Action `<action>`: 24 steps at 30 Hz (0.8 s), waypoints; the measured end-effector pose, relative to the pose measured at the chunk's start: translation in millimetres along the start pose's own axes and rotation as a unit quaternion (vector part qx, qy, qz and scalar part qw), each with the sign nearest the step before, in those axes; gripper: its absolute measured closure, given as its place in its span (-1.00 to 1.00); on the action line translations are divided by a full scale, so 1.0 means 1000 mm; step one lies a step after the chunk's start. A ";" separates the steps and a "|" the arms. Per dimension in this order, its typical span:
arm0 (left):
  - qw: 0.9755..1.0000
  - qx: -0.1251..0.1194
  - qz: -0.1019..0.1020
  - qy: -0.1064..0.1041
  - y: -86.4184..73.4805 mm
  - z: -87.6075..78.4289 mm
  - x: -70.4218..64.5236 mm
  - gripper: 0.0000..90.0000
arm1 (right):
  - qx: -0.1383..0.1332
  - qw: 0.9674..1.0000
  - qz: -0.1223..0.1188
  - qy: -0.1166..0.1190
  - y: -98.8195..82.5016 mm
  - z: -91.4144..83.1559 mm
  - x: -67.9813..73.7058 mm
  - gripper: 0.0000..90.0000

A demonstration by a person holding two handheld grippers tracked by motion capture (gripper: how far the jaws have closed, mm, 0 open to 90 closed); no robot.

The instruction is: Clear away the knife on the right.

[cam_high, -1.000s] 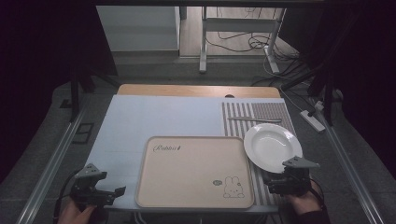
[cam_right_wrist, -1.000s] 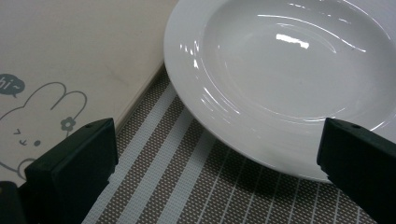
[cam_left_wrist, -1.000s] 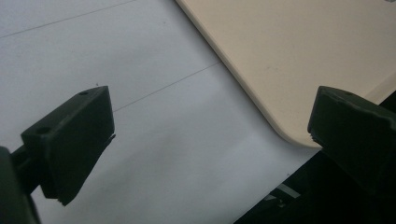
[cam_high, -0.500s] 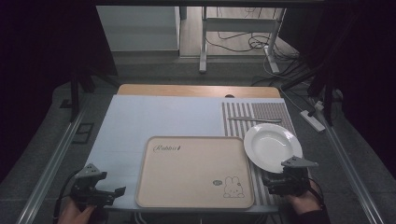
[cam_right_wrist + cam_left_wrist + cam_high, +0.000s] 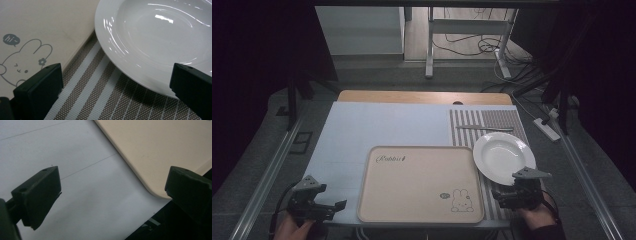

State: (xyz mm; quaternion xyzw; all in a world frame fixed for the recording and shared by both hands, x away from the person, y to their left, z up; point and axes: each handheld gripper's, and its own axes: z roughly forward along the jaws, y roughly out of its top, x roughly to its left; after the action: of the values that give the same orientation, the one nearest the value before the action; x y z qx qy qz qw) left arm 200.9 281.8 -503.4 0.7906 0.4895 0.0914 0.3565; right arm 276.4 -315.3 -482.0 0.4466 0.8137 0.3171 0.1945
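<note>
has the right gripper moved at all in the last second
No. In the high view the right gripper sits just below the white plate's near rim, beside the tray's rabbit corner, the same as before.

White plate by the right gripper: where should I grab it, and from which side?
Take the white plate by its near rim, coming in low from the person's side with the right gripper. The rim flares up off the striped mat, leaving room for a jaw underneath; the jaws already stand open.

One tray (image 5: pixel 419 184), one white plate (image 5: pixel 504 157), one striped placemat (image 5: pixel 492 124), one utensil (image 5: pixel 484 128), two grippers.
</note>
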 end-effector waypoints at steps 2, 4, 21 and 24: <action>1.000 -0.002 0.000 -0.001 0.000 0.000 0.000 -0.97 | -0.002 1.000 0.004 0.002 0.000 0.000 -0.001 -1.00; 1.000 -0.002 -0.001 -0.001 0.000 0.000 0.000 -0.97 | -0.012 1.000 0.010 0.005 0.001 -0.001 -0.001 -1.00; 1.000 0.005 0.002 0.005 0.000 0.001 -0.001 -0.97 | -0.037 0.999 -0.025 0.012 0.016 0.006 0.004 -1.00; 1.000 0.007 0.005 0.007 0.001 0.002 -0.002 -0.97 | -0.042 0.999 -0.031 0.018 0.020 0.008 0.003 -1.00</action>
State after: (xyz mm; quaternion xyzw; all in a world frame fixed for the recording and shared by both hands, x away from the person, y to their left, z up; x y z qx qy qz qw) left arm 201.4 279.4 -503.8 0.7946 0.4887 0.0952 0.3474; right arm 291.3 -301.7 -474.0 0.4074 0.8164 0.3523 0.2082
